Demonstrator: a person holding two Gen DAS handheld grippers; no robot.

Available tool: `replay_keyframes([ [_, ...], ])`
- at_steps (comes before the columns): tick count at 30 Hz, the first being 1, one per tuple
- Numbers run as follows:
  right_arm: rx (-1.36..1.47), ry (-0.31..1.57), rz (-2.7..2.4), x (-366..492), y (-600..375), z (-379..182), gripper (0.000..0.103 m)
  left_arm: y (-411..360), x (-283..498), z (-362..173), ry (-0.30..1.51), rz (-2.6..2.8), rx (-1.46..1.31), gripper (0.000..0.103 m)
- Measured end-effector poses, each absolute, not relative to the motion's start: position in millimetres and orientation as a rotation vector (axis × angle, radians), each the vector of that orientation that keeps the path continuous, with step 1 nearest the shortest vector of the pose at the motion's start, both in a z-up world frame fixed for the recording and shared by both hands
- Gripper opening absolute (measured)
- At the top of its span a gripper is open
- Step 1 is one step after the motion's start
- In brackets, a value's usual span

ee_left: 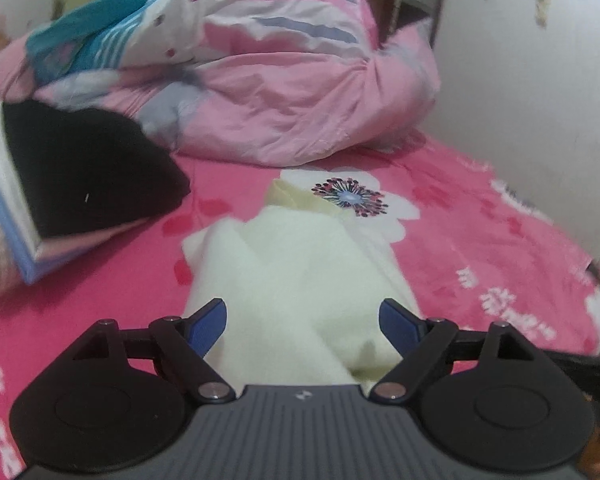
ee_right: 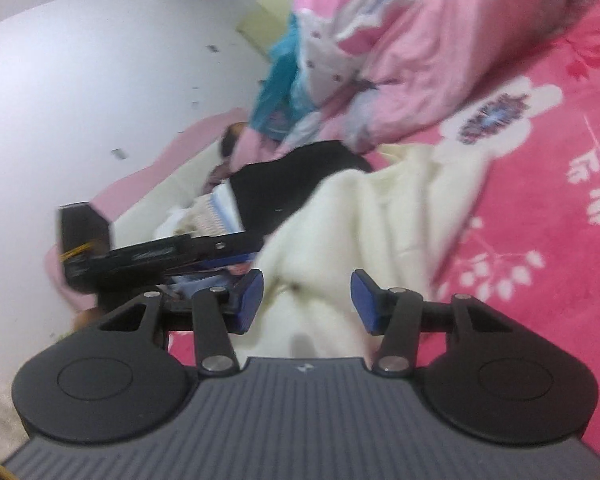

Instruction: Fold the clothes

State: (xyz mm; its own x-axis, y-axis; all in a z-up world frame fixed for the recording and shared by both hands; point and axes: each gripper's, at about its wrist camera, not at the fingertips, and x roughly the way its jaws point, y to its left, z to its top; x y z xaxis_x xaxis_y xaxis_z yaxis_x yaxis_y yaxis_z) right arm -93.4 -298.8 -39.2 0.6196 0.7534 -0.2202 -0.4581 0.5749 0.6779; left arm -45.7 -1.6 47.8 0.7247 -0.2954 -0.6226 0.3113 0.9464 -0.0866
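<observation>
We see a cream garment [ee_left: 296, 280] lying folded on the pink flowered bedsheet [ee_left: 500, 248], running from the centre of the left wrist view down toward 6 o'clock. Our left tool [ee_left: 302, 322] hangs over its near end with the blue pads spread wide, released, nothing pressed between them. At 10 o'clock from the garment lies a black folded garment [ee_left: 92, 168] on top of a blue-and-white stack [ee_left: 16, 216], and a crumpled pink duvet [ee_left: 292, 80] fills the 12 o'clock side.

In the right wrist view our right tool [ee_right: 307, 300] stands partly spread over the same cream garment [ee_right: 360, 232], its pads clear of the cloth, grasping nothing. The left tool [ee_right: 236, 258] shows at 9 o'clock, blurred.
</observation>
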Motion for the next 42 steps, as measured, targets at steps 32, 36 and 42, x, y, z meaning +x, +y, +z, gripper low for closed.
replay_keyframes([
  [32,0.165,0.522,1.013,-67,-166,2,0.000,91,-33,3,0.790,-0.111,-0.206,0.050],
  [36,0.054,0.507,0.966,-86,-151,5,0.001,93,-33,1,0.798,-0.112,-0.194,0.050],
  [42,0.290,0.510,0.781,-41,-202,29,0.022,95,-32,-4,0.785,-0.102,-0.176,0.052],
])
